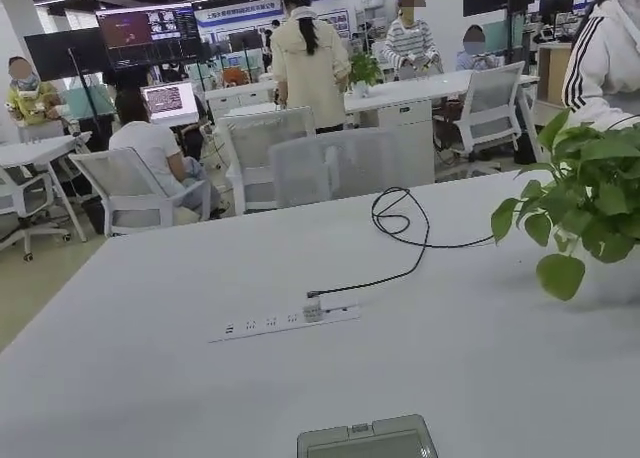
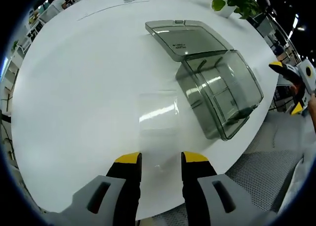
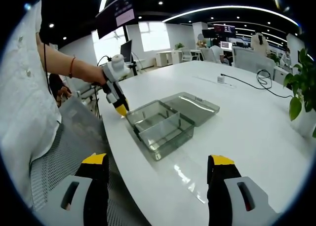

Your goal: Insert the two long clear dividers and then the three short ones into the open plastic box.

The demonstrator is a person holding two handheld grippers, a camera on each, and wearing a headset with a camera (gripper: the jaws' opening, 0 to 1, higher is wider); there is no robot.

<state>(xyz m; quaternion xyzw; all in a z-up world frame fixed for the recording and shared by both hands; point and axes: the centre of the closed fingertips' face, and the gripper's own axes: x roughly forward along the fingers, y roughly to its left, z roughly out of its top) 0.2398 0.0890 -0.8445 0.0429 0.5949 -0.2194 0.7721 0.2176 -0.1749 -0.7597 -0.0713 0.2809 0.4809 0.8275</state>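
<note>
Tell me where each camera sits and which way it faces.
Head view: on the headset, facing forward across the white table and power strip.
Left gripper view: on the left hand-held gripper, looking down at a clear divider and the open box; own jaws show.
Right gripper view: on the right hand-held gripper, facing the box; own jaws and the person's arm show.
Shared: both gripper views show the box.

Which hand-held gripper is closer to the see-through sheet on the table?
Left. The left hand-held gripper sits just short of the sheet; the right hand-held gripper is beyond the box.
</note>
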